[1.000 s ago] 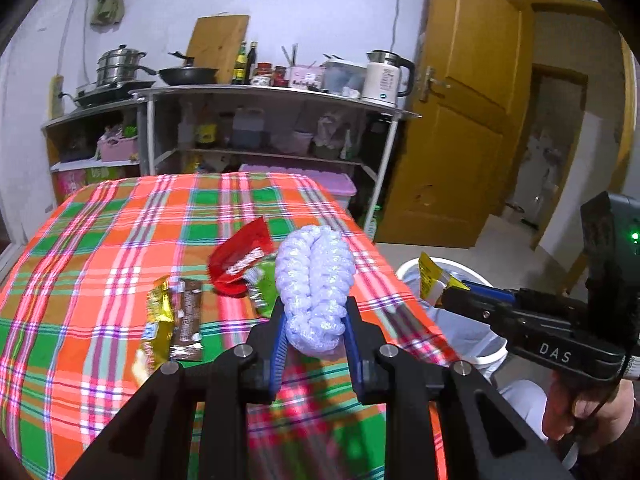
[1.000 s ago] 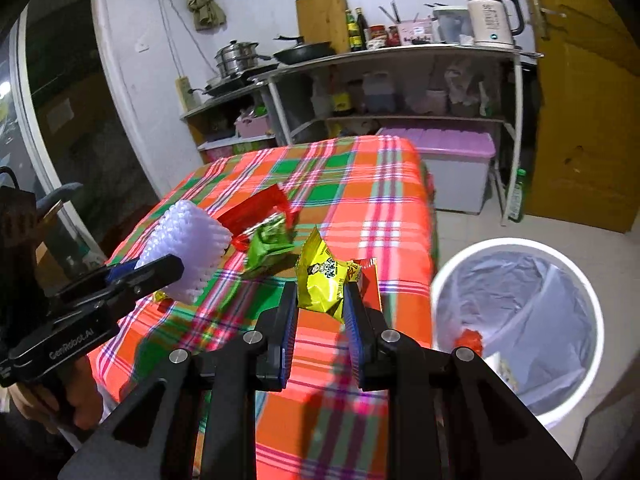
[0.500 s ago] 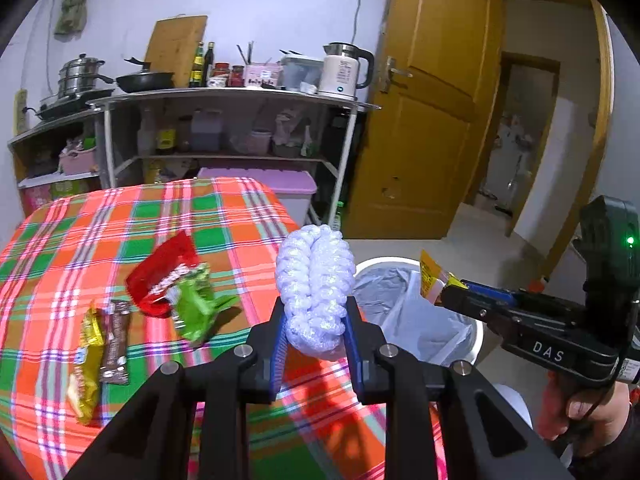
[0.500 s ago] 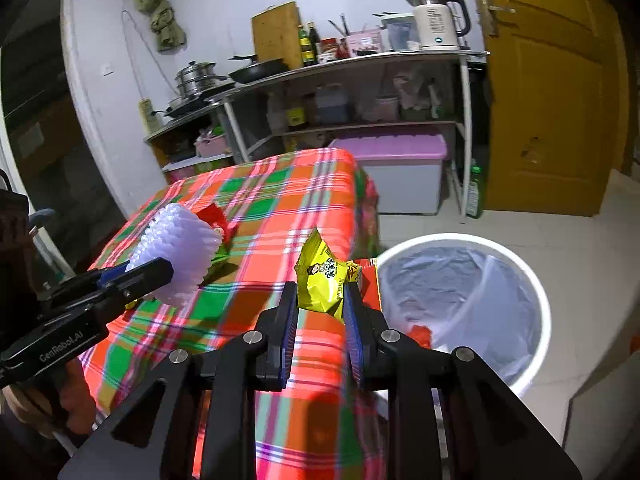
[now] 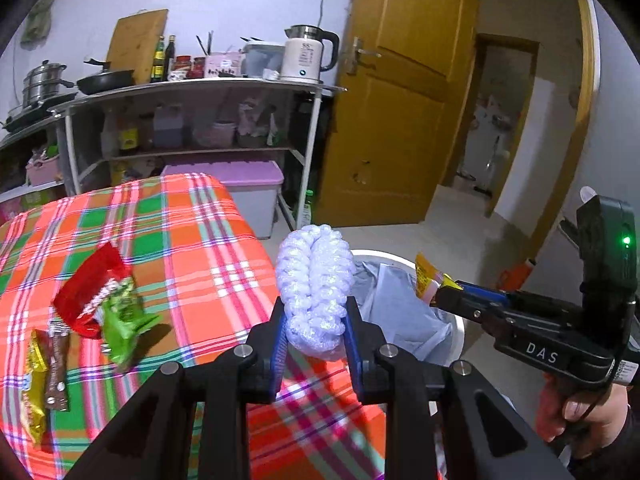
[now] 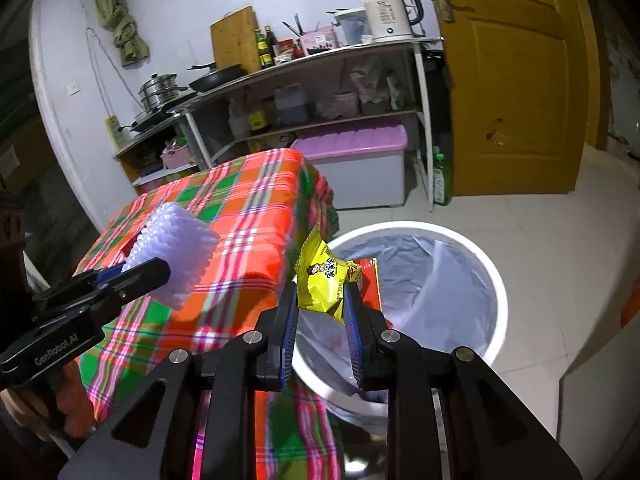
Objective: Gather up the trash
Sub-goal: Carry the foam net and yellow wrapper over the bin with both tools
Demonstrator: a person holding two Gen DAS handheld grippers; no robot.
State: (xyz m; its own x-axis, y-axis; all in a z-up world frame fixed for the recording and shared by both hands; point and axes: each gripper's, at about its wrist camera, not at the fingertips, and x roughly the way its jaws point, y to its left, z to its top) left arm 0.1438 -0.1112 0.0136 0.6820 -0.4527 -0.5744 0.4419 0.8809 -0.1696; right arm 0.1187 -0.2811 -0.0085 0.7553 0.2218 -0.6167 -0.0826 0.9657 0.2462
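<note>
My left gripper (image 5: 315, 330) is shut on a white foam net sleeve (image 5: 314, 280) and holds it over the table's right edge, beside the white lined trash bin (image 5: 404, 312). My right gripper (image 6: 322, 312) is shut on a yellow snack packet (image 6: 322, 280) and holds it above the near rim of the bin (image 6: 492, 280). The foam sleeve (image 6: 176, 248) also shows in the right wrist view, and the yellow packet (image 5: 426, 280) in the left wrist view. A red wrapper (image 5: 86, 292), a green wrapper (image 5: 124, 316), and brown and gold wrappers (image 5: 56, 364) lie on the plaid table (image 5: 180, 248).
A metal shelf rack (image 5: 200, 120) with pans, bottles and a kettle (image 5: 306, 58) stands behind the table. A purple-lidded storage box (image 6: 356, 164) sits under it. A wooden door (image 5: 396, 120) is to the right. A red item (image 6: 370, 288) lies inside the bin.
Both grippers have swung right with their loads, from over the table towards the bin. The bin now fills more of both views; the wrappers have slid left.
</note>
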